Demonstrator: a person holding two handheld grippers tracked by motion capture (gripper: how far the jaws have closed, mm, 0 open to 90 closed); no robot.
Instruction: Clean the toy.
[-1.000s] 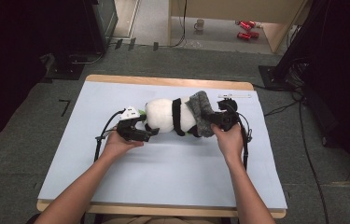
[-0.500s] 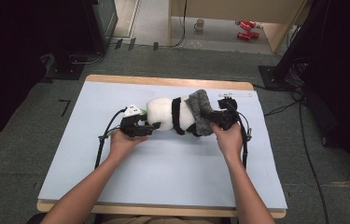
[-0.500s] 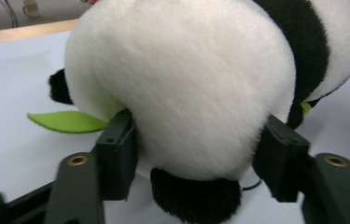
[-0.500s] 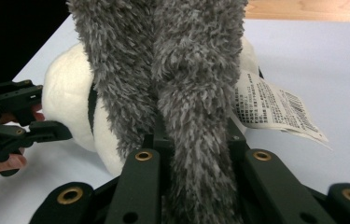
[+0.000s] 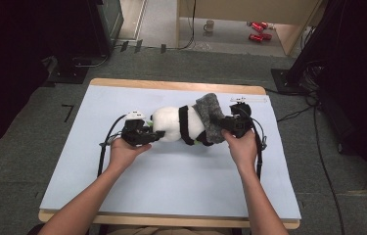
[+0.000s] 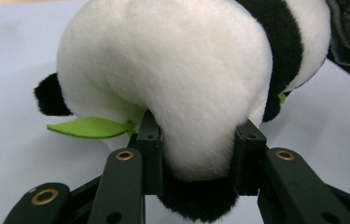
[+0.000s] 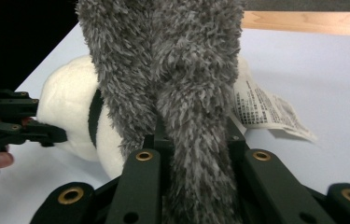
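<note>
Wooden-edged table [image 5: 171,84] w/ pale blue sheet [image 5: 171,186] covering nearly whole top. Black-and-white plush panda [image 5: 173,125] lies on its side mid-sheet, fuzzy grey fabric piece [image 5: 209,117] over its right end. White printed tag [image 7: 266,109] rests flat on sheet beside panda.

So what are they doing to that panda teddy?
A person is working on a plush panda lying on the blue table mat. The left gripper has just been closing and now pinches the panda's white end. The right gripper is clamped on a fuzzy grey cloth wrapped over the panda's other end.
</note>
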